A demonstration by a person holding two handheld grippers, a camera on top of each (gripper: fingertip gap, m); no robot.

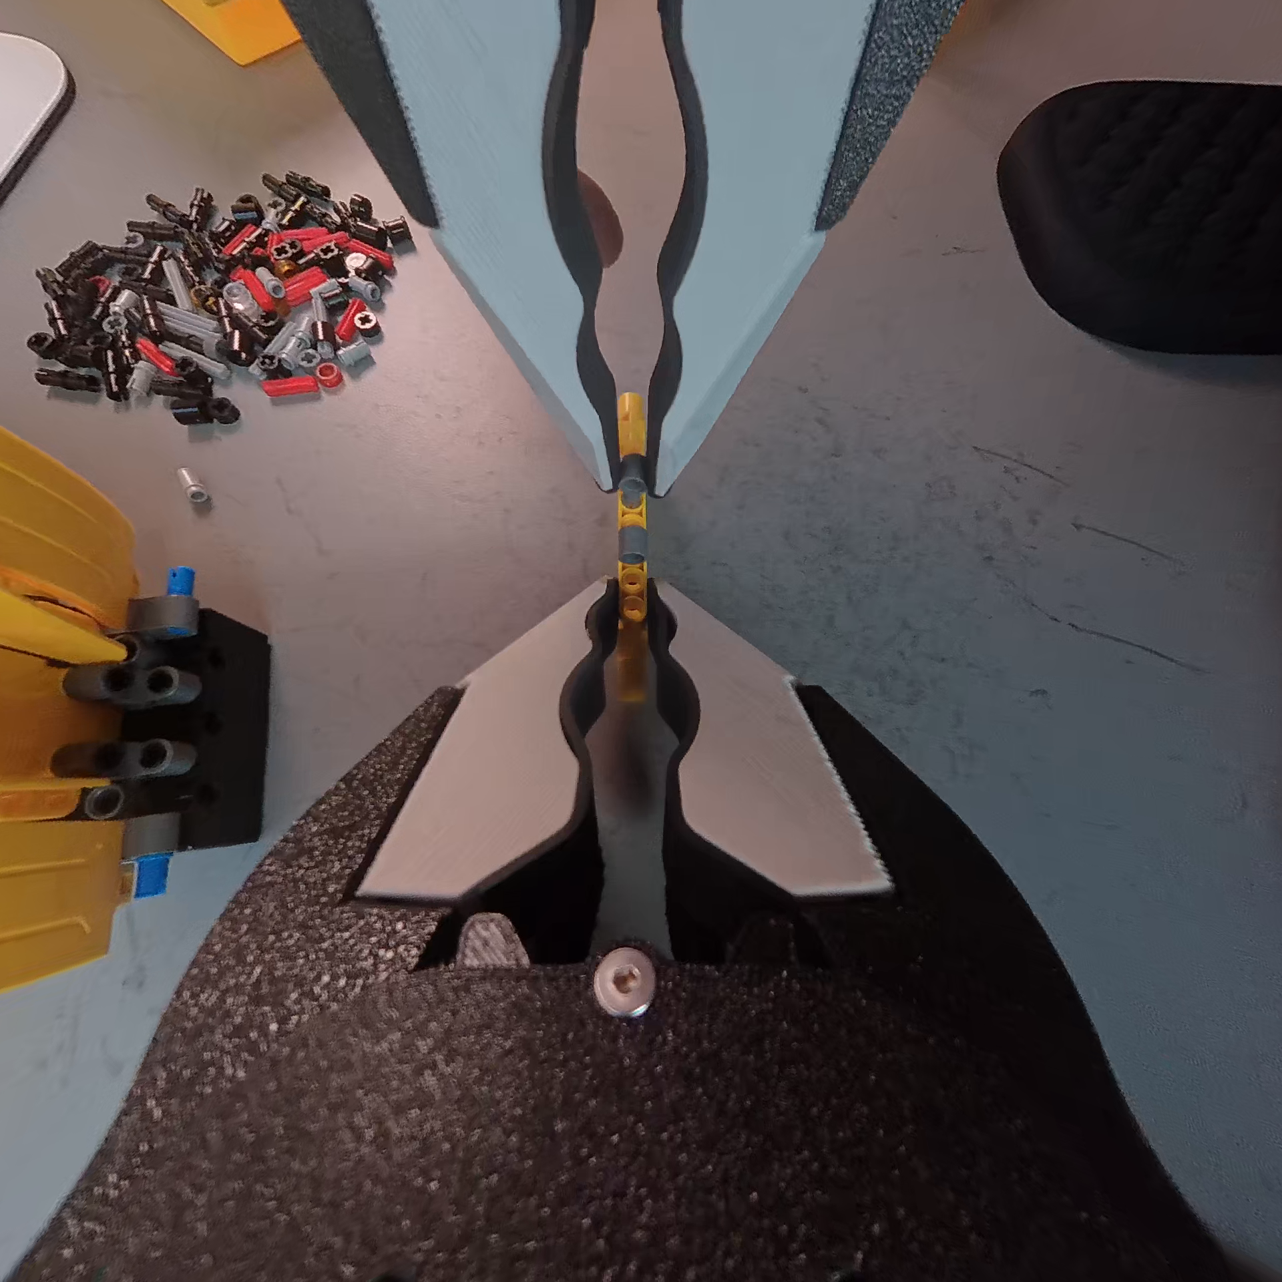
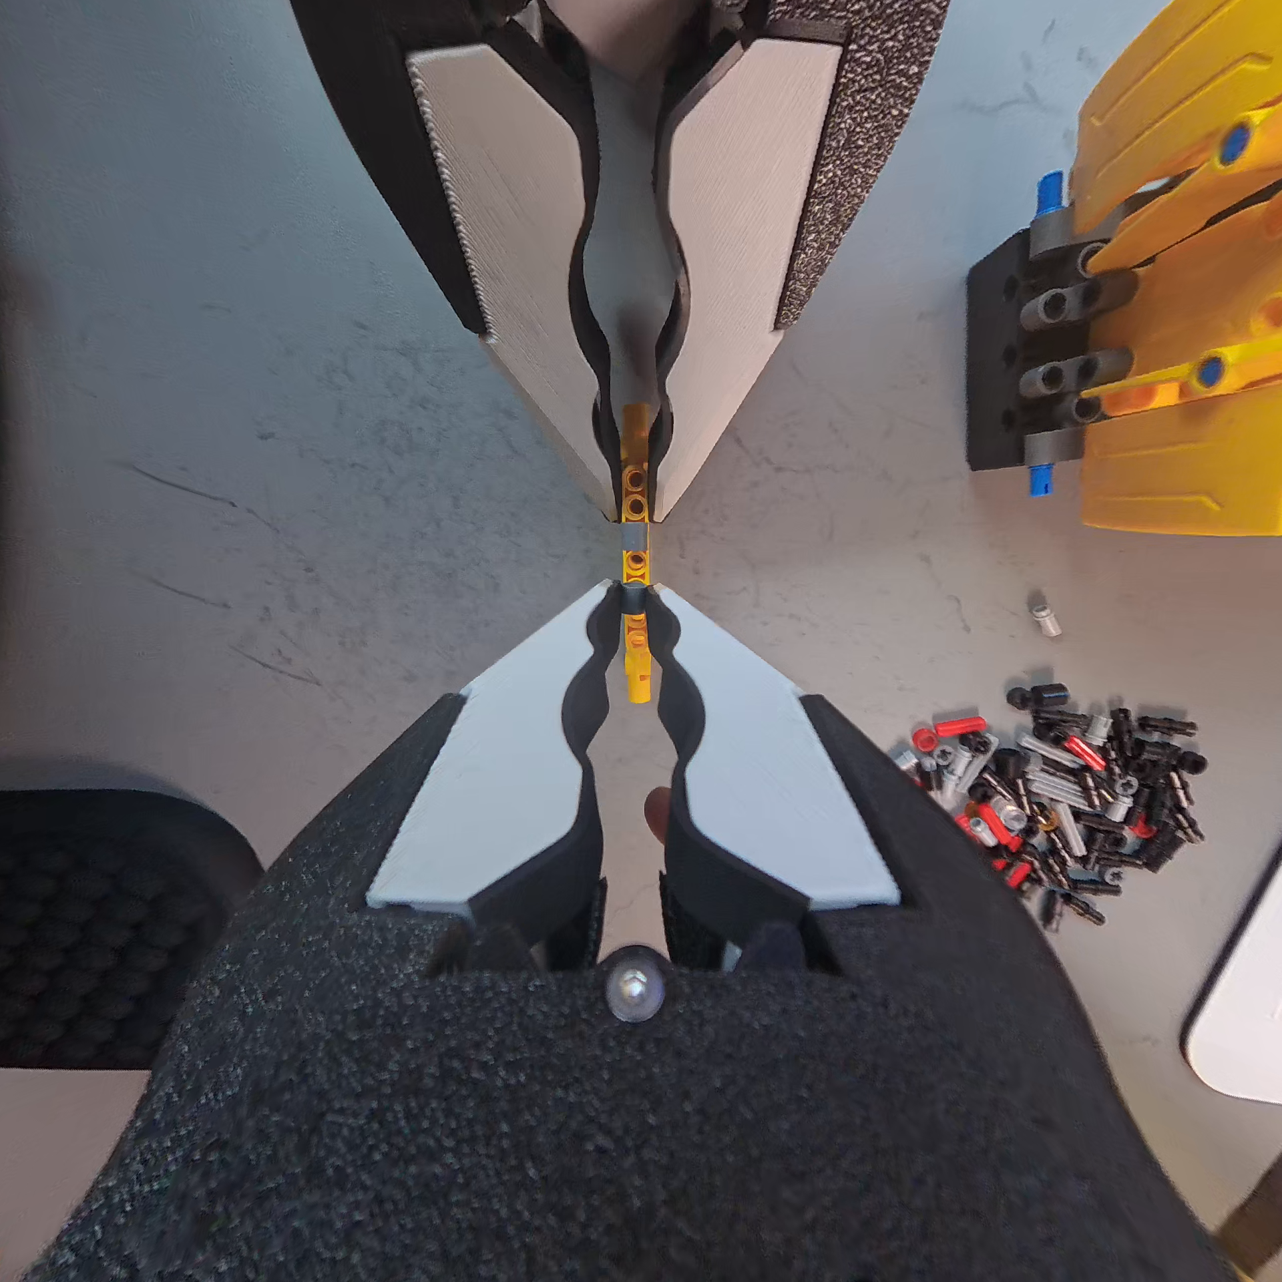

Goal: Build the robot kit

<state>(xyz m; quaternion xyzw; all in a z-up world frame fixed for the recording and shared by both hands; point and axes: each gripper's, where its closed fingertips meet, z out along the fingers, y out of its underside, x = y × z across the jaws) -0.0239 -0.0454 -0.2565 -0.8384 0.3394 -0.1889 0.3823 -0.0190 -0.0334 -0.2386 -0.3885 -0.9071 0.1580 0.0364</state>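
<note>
A thin yellow beam with holes (image 1: 633, 517) hangs above the grey table, held at both ends. My left gripper (image 1: 633, 590), with white fingers, is shut on its near end in the left wrist view. My right gripper (image 1: 633, 489), with pale blue fingers, comes from the opposite side and is shut on the other end. Two grey sleeves sit on the beam, one (image 1: 633, 544) between the grippers, one (image 1: 633, 479) at the right gripper's tips. The right wrist view shows the same: right gripper (image 2: 635, 590), left gripper (image 2: 635, 517), beam (image 2: 636, 565).
A pile of small black, red and grey pins (image 1: 208, 298) (image 2: 1061, 798) lies on the table, with one loose grey pin (image 1: 194, 485) (image 2: 1046, 612). A yellow and black built model (image 1: 69, 728) (image 2: 1144, 347) stands nearby. A black pad (image 1: 1144, 222) (image 2: 90, 922) lies opposite. The tips of both grippers are at nearly the same place. Both grippers' tips are roughly 12 cm from the loose grey pin (image 1: 194, 485). Look for it in the right wrist view (image 2: 1042, 618) too.
</note>
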